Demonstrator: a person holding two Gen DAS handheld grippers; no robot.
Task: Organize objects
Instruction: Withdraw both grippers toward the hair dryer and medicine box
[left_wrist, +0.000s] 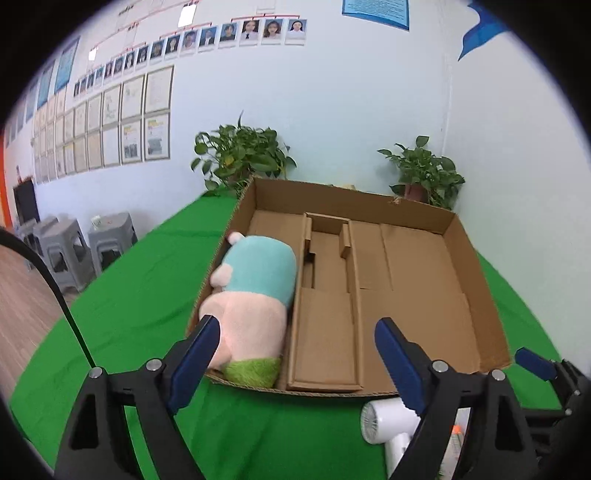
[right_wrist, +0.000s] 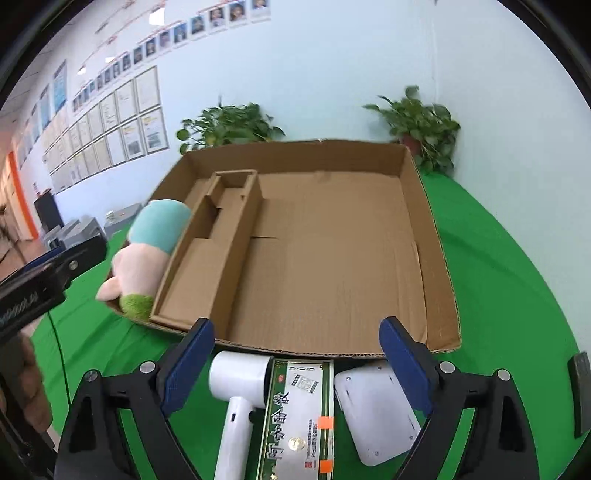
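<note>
Green cloth covers your desk (right_wrist: 498, 258), which stands against a pale wall hung with framed papers and portrait photos, with two potted plants (left_wrist: 243, 155) at the back edge. On the cloth lies a shallow cardboard box (right_wrist: 439, 258) with a narrow cardboard insert (right_wrist: 207, 266) standing inside it, left of the middle. A plush toy (left_wrist: 255, 295), teal, pink and green, lies in the box's left compartment, between the left wall and that insert; the wide right compartment holds nothing.

Your left gripper (left_wrist: 295, 354) stands wide and holds nothing, its left finger just in front of the toy's pink part; whether it touches, you cannot tell. Your right gripper (right_wrist: 295, 358) is also wide and empty, hanging over things that lie on the cloth just in front of the box: a white hair dryer (right_wrist: 236, 387), a green and white printed box (right_wrist: 299, 417) beside it, and a white flat device (right_wrist: 373, 410) to the right. At the far right edge lies a dark flat object (right_wrist: 581, 391).
</note>
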